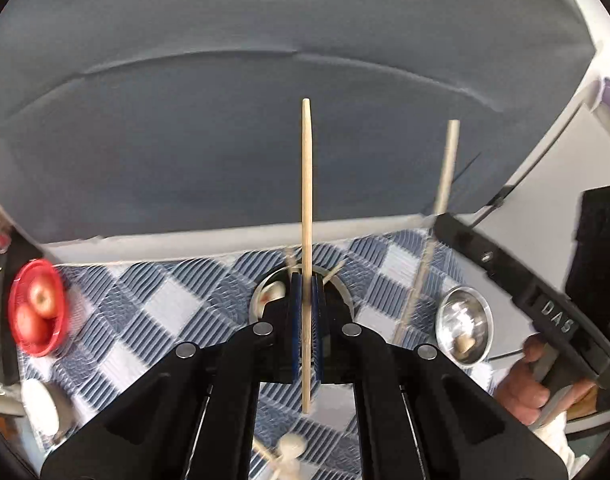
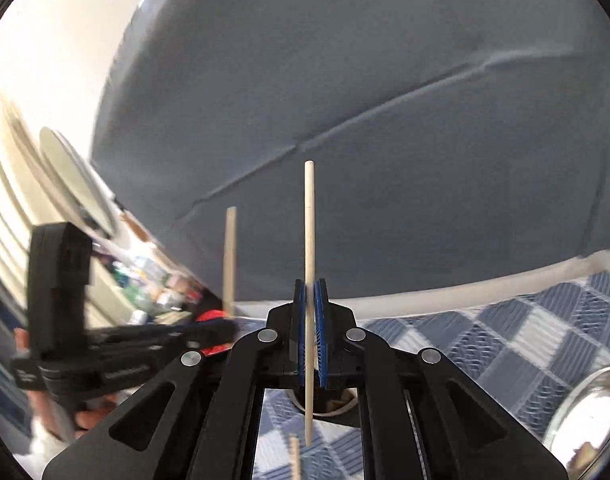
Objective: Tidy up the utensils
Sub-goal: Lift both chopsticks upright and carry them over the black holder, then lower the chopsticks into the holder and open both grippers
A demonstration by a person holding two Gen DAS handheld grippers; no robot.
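Note:
My left gripper (image 1: 306, 282) is shut on a pale wooden chopstick (image 1: 306, 200) that stands upright between its blue pads. Directly below it is a round utensil holder (image 1: 259, 300) with a few sticks and a spoon inside. My right gripper (image 2: 309, 286) is shut on a second chopstick (image 2: 309, 240), also upright, above the same holder (image 2: 339, 406). In the left wrist view the right gripper (image 1: 439, 222) comes in from the right with its chopstick (image 1: 447, 176). The right wrist view shows the left gripper (image 2: 227, 326) blurred at the left with its chopstick (image 2: 230, 256).
A blue-and-white checked cloth (image 1: 165, 304) covers the table, against a grey cushion (image 1: 225, 140). A steel bowl (image 1: 463, 326) sits right of the holder and a red basket of apples (image 1: 35, 308) far left. A white cup (image 1: 41, 404) and wooden utensils (image 1: 289, 452) lie nearer.

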